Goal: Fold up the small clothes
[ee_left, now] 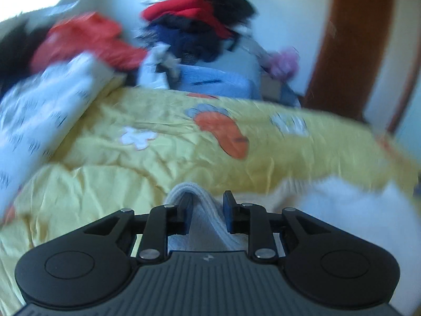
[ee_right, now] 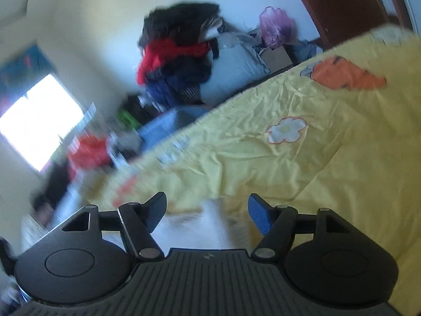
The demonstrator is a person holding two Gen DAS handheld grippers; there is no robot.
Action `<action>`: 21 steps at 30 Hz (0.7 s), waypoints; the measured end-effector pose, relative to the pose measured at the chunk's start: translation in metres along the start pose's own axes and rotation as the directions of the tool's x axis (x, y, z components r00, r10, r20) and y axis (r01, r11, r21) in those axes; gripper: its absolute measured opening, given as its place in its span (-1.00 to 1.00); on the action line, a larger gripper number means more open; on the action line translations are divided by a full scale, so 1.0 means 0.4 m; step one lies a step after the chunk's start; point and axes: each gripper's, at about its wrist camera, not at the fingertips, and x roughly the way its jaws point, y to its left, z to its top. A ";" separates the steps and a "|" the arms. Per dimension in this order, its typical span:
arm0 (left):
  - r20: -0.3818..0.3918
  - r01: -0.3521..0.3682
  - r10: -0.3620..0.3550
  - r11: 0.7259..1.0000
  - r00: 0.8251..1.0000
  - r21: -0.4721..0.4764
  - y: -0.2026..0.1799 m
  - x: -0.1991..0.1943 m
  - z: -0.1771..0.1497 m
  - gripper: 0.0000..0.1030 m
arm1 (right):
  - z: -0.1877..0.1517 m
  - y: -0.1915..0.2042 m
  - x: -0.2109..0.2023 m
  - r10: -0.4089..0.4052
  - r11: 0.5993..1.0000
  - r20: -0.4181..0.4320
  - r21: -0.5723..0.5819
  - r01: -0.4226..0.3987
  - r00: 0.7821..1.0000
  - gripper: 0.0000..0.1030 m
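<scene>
Left hand-held gripper (ee_left: 206, 212) pinching white ribbed sock (ee_left: 202, 226), cuff fold pointing forward

The left hand-held gripper (ee_left: 208, 212) has its jaws closed partway, while the right hand-held gripper (ee_right: 208, 214) gapes wide.

A: Left wrist view sits low, close over the yellow bedspread (ee_left: 163, 142), looking level along the left gripper (ee_left: 206, 212) toward the far wall; white ribbed garment (ee_left: 202, 226) right at the lens.

B: Right wrist view, same height?

A: Also low and close, but rolled, so the bedspread (ee_right: 302, 163) edge runs diagonally, up to the right. It looks past the right gripper (ee_right: 208, 214) toward the far wall, window (ee_right: 39, 121) at left.

B: Overlap?

A: Both catch the clothes pile (ee_left: 200, 23) (ee_right: 179, 52) against the far wall, the brown door (ee_left: 350, 44) (ee_right: 336, 2) at right, and the bedspread's carrot and flower prints. Both blurred.
</scene>
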 end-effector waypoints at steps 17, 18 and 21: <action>0.034 -0.085 0.080 0.977 0.996 0.198 -0.017 0.110 0.021 0.31 | -0.068 0.072 0.125 -0.100 0.940 -0.131 -0.336 0.050 0.986 -0.62; 0.019 -0.120 0.119 0.966 0.993 0.229 -0.029 0.134 0.024 -0.52 | -0.061 0.075 0.124 -0.095 0.944 -0.123 -0.327 0.050 0.988 -0.69; -0.054 -0.170 0.190 0.950 0.980 0.263 -0.040 0.187 0.033 -0.84 | -0.022 0.087 0.095 -0.060 0.957 -0.046 -0.285 0.045 0.997 -0.76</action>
